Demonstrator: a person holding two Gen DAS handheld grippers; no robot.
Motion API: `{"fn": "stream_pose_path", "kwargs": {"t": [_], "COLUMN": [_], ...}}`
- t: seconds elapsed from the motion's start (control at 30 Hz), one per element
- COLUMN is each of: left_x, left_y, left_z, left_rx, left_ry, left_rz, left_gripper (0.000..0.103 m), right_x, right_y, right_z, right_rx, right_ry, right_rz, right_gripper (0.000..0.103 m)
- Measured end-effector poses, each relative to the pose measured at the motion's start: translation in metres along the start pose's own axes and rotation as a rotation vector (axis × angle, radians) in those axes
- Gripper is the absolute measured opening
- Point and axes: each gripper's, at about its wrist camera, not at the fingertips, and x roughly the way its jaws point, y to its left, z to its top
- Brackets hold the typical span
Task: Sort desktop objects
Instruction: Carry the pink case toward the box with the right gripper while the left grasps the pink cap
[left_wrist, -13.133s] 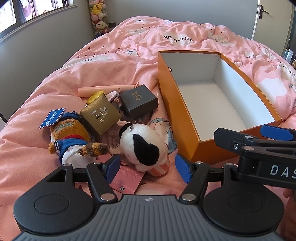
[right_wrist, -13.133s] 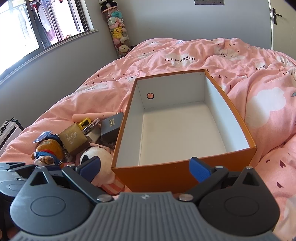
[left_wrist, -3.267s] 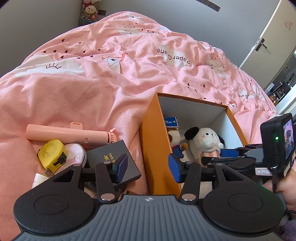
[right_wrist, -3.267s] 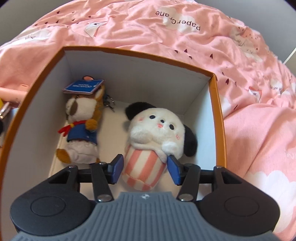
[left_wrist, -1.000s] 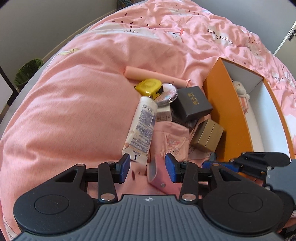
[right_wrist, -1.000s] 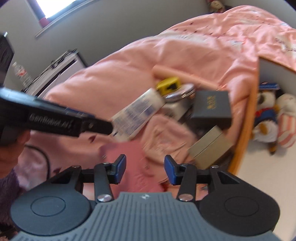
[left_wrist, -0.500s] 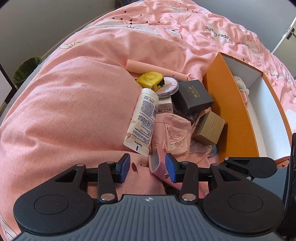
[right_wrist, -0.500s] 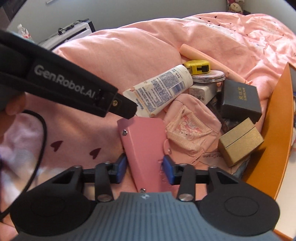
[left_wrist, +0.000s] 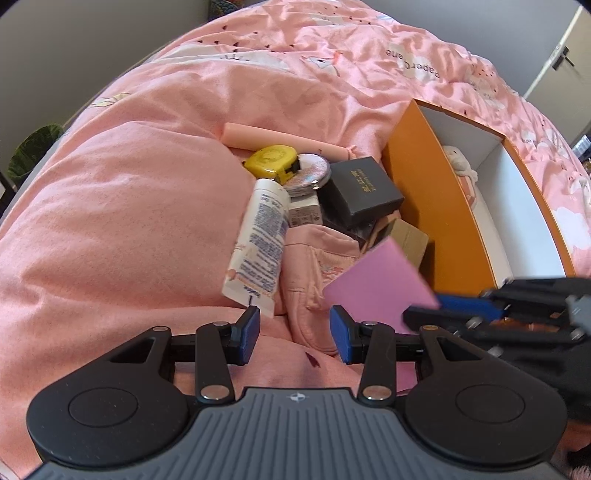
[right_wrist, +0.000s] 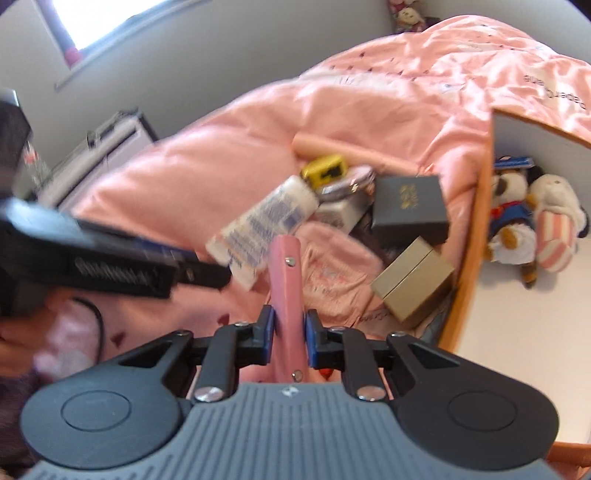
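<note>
Pink card case (right_wrist: 286, 288) clamped in right tool (right_wrist: 288, 334)

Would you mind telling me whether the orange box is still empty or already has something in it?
Not empty. The right wrist view shows two plush toys lying inside the orange box: a brown plush and a white plush side by side on its white floor.

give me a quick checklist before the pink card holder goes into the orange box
1. Right tool shut on the pink card holder: ok.
2. Holder lifted off the bedding: ok; in the left wrist view it hangs above the pink pouch.
3. Free floor in the orange box: ok; both plush toys sit at the far end.
4. Path to the box: cannot tell; the gold box leans by the wall.
5. Left tool out of the way: ok; open, holding nothing.
</note>
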Motion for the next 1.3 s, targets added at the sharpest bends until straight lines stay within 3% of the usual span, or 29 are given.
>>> {"fn": "stream_pose_path", "kwargs": {"t": [0.13, 0.23, 0.47, 0.63, 0.8, 0.87, 1.03, 1.3], "left_x": [0.014, 0.030, 0.067, 0.087, 0.098, 0.096, 0.080, 0.034], "left_y": [-0.010, -0.020, -0.033, -0.031, -0.026, -0.025, -0.026, -0.034], "left_z": [0.004, 0.008, 0.015, 0.015, 0.012, 0.011, 0.004, 0.010], "left_rx": [0.022, 0.047, 0.086, 0.087, 0.071, 0.059, 0.054, 0.019], "left_ry": [0.015, 0.024, 0.085, 0.138, 0.157, 0.150, 0.095, -0.002], "left_rz": [-0.012, 0.030, 0.144, 0.167, 0.155, 0.130, 0.100, 0.046], "left_gripper": [0.048, 0.048, 0.048, 0.053, 0.055, 0.042, 0.028, 0.020], "right_x": [-0.038, -0.069, -0.119, -0.115, -0.103, -0.098, -0.088, -0.084], "right_y": [-0.014, -0.025, -0.059, -0.094, -0.122, -0.132, -0.150, -0.161], "right_z": [0.013, 0.022, 0.029, 0.022, 0.010, 0.005, -0.005, -0.008], "right_rx": [0.066, 0.099, 0.145, 0.214, 0.257, 0.272, 0.304, 0.293], "right_ry": [-0.089, -0.172, -0.325, -0.306, -0.272, -0.255, -0.223, -0.216], "right_rz": [0.029, 0.025, -0.166, -0.223, -0.338, -0.370, -0.409, -0.446], "right_gripper": [0.018, 0.018, 0.018, 0.018, 0.018, 0.018, 0.018, 0.018]}}
